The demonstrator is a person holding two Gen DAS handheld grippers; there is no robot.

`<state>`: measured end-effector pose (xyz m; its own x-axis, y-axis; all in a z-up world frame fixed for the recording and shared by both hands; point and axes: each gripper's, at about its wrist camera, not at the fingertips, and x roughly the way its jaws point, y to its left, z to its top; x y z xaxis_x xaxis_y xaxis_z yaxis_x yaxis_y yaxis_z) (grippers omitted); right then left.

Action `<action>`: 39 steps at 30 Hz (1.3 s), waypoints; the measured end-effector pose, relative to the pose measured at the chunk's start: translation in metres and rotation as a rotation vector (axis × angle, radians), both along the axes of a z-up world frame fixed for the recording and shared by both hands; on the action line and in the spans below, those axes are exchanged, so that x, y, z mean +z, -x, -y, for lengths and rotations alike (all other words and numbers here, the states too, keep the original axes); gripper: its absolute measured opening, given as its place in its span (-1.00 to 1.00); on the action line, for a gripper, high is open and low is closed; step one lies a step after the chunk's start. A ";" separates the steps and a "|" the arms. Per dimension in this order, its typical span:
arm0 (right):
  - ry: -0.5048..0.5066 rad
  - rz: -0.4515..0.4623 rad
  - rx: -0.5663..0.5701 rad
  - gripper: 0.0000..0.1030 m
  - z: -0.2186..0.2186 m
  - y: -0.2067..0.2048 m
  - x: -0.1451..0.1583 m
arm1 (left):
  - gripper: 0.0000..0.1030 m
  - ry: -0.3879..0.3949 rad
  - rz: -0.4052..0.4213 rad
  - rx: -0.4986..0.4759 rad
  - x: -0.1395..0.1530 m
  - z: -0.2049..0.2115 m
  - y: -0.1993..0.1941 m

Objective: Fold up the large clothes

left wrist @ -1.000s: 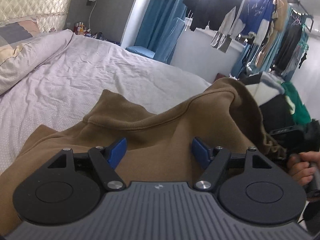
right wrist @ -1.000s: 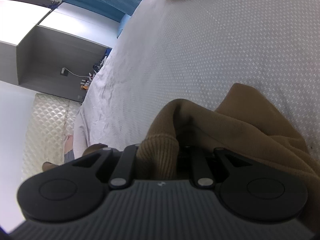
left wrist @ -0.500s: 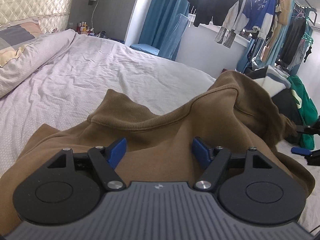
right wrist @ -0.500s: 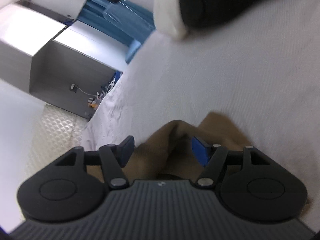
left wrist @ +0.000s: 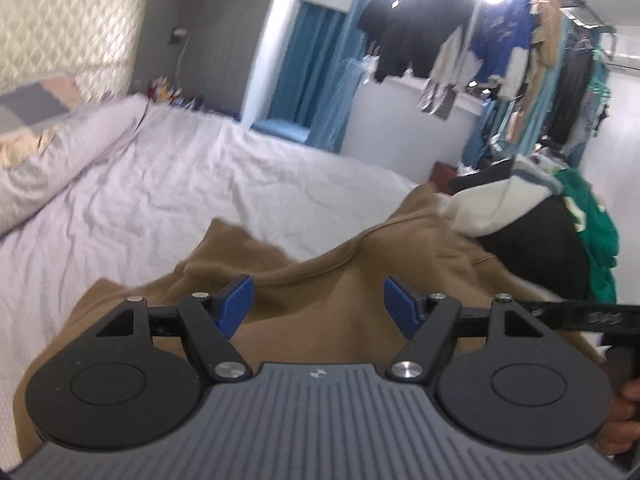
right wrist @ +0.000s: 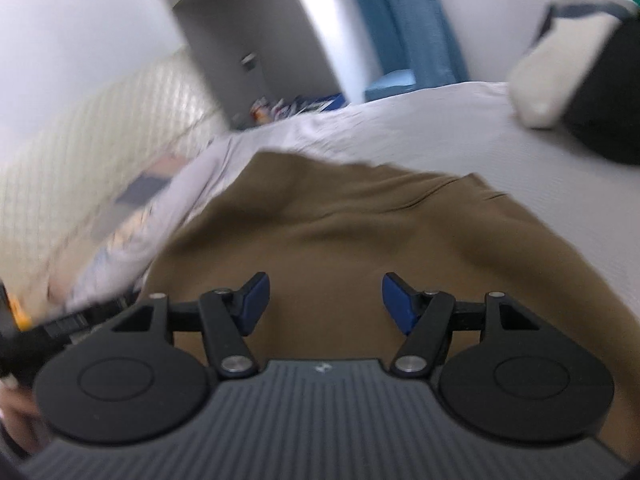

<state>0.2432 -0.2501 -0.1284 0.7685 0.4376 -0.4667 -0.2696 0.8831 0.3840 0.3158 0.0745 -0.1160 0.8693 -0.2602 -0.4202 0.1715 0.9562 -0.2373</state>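
**Left wrist view: brown sweatshirt on bed, both claws empty**

Item: sweatshirt point(left wrist: 320, 280), brown, thick knit, ribbed collar seam visible. Lies rumpled on the bed point(left wrist: 160, 200), on a pale grey dotted sheet, its far edge raised in soft folds. Right wrist view shows the same sweatshirt point(right wrist: 340, 220) spread broad and fairly flat below the claw.

Left gripper point(left wrist: 318, 304): blue pads wide apart, nothing between them, over the brown cloth; contact cannot be told.

Right gripper point(right wrist: 322, 304): pads likewise wide apart, holding nothing, above the garment's middle.

Adjacent: clothes pile point(left wrist: 540, 216), black, white and green, just beside the sweatshirt's far right edge. Pillow point(left wrist: 36, 120) at the bed's left.
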 end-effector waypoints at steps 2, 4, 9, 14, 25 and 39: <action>0.016 0.019 0.012 0.25 -0.007 0.002 0.000 | 0.49 -0.009 0.032 -0.047 0.006 0.005 0.009; 0.038 0.034 0.023 0.25 -0.011 0.002 0.002 | 0.49 -0.027 0.050 -0.117 0.006 0.013 0.016; 0.071 0.031 0.032 0.23 -0.020 0.003 -0.001 | 0.52 -0.048 -0.039 -0.125 -0.012 0.023 0.007; 0.085 -0.014 0.044 0.24 -0.019 -0.001 -0.008 | 0.52 -0.007 -0.105 -0.101 -0.020 0.020 -0.007; 0.118 -0.082 0.038 0.24 -0.034 -0.038 -0.029 | 0.53 -0.023 -0.140 -0.024 -0.040 0.024 -0.038; 0.082 0.025 -0.050 0.26 -0.020 0.009 -0.014 | 0.53 0.088 -0.040 0.077 -0.016 0.005 0.033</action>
